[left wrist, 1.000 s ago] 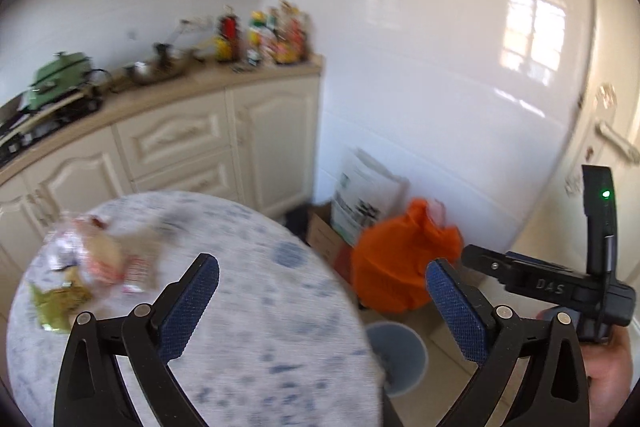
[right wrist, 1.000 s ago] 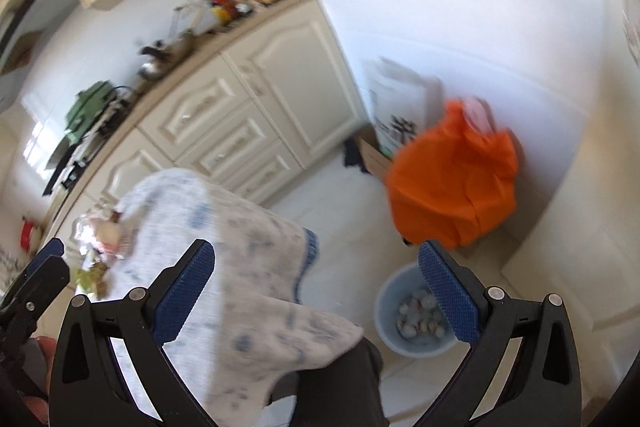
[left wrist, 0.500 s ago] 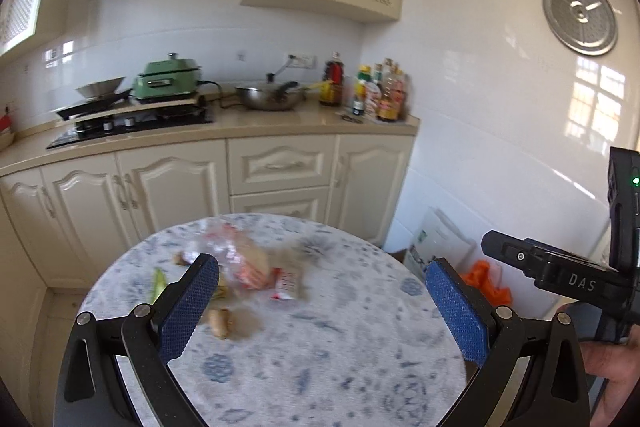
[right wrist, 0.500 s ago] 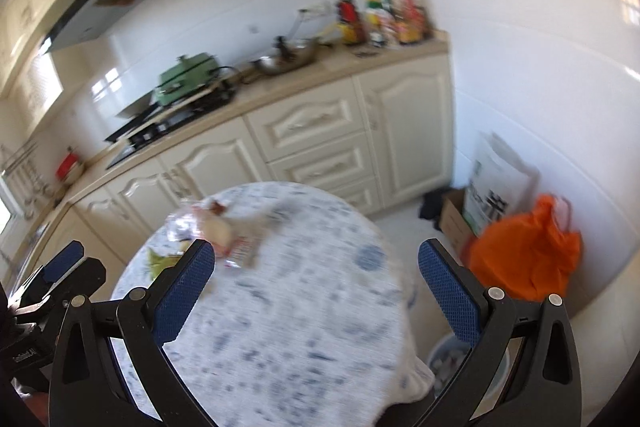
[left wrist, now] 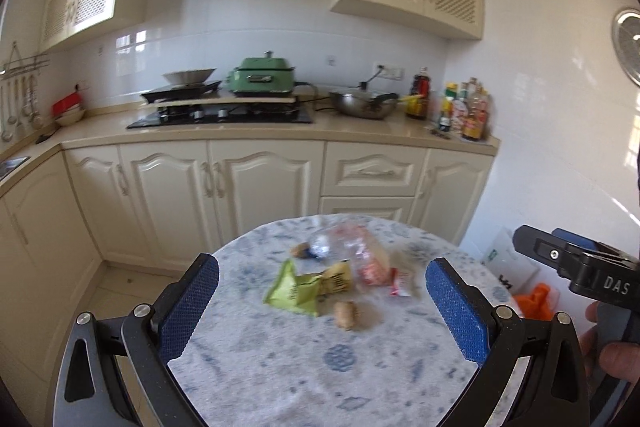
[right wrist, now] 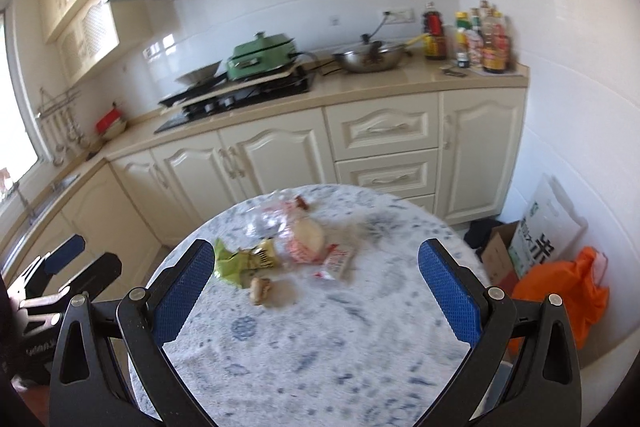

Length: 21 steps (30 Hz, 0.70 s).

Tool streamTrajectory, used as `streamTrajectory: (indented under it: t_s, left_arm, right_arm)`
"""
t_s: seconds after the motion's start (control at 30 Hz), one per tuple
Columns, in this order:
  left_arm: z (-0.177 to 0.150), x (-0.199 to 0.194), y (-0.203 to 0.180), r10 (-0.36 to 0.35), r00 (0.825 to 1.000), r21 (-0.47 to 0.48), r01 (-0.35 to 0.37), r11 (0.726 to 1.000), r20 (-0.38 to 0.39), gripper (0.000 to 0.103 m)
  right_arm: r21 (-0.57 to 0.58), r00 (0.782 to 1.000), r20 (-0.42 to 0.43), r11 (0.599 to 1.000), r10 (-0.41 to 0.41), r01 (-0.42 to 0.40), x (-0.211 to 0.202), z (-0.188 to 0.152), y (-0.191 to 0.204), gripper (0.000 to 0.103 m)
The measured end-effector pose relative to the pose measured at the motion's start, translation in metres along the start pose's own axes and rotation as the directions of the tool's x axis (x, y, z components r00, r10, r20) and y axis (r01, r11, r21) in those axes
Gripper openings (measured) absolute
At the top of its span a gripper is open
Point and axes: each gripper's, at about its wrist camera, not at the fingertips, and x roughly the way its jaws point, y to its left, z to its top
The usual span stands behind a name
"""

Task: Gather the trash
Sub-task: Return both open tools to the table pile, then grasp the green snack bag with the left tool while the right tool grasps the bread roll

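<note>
Left wrist view: the round table (left wrist: 280, 367) fills the lower frame, trash at centre. The green wrapper (left wrist: 294, 289) and clear bag (left wrist: 360, 255) overlap, so the empty, spread left tongs (left wrist: 320, 307) and right tongs (right wrist: 316, 291) could snag both; the peanut (left wrist: 346, 314) may roll.

Small heap of trash on the far half of a round table (left wrist: 280, 367), ahead of the wide-spread jaws in both wrist views and touching neither. Green snack wrapper (left wrist: 294, 291), crumpled and flat, ahead of the left jaw. Yellow wrapper (left wrist: 339, 279) just right of it, overlapping its edge. Clear plastic bag (left wrist: 360, 255) with pink and white contents beyond, lumpy, near the midline between the jaws. Small red-and-white packet (left wrist: 400, 287) at the bag's right side, lying flat. One brown nutshell-like piece (left wrist: 346, 314) nearest the jaws, another (left wrist: 300, 249) at the far left of the bag. All somewhat blurred.
</note>
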Motion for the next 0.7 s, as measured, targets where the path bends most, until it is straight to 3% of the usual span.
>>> streamTrajectory:
  t_s: [0.3,0.57,0.7]
  left_arm:
    - [-0.006,0.031,0.052,0.081,0.993,-0.060,-0.087,0.994,-0.085,0.102]
    - [-0.013,0.086,0.073,0.072,0.980,-0.075,-0.087,0.993,-0.183,0.102]
    - [-0.014,0.112,0.075,0.066,0.974,-0.076,-0.084,0.994,-0.216,0.102]
  right_arm:
    - [-0.100,0.991,-0.129,0.994,0.039,-0.052,0.067,-0.019,0.055,0.103]
    - [-0.121,0.967,-0.255,0.991,0.017,-0.049,0.134,-0.048,0.063,0.102]
    - [-0.108,0.950,-0.311,0.993,0.009,-0.045,0.164,-0.063,0.056,0.094]
